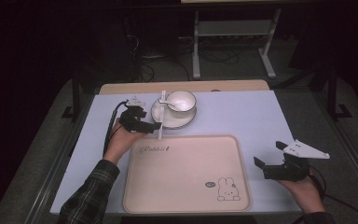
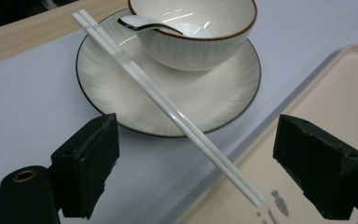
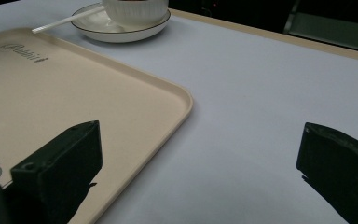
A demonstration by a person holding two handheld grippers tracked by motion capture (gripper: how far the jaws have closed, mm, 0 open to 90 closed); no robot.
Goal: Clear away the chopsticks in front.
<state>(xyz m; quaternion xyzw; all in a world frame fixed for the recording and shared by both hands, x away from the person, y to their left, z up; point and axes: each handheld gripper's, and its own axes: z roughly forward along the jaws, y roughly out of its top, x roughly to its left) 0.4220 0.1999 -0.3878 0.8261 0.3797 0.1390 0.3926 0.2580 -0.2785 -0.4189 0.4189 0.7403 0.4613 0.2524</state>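
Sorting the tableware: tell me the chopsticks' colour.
White; the chopsticks show best in the left gripper view, lying across the saucer.

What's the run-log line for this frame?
left claw: open, around chopsticks | right claw: open, idle | chopsticks: on plate rim, tip over tray

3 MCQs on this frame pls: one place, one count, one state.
1. Where do the chopsticks lie?
A. Inside the bowl
B. Across the plate's rim, tips over the tray edge
C. Flat in the tray's middle

2. How many spoons are in the bowl?
A. None
B. One
C. Three

3. How do the left gripper's jaws stand?
A. Apart, chopsticks between them, untouched
C. Clamped on the spoon
B. Shut on the plate rim

Key: 1 B, they run from the plate to the tray edge. 2 B, one spoon rests in the bowl. 3 A, the left gripper view shows clear gaps on both sides.
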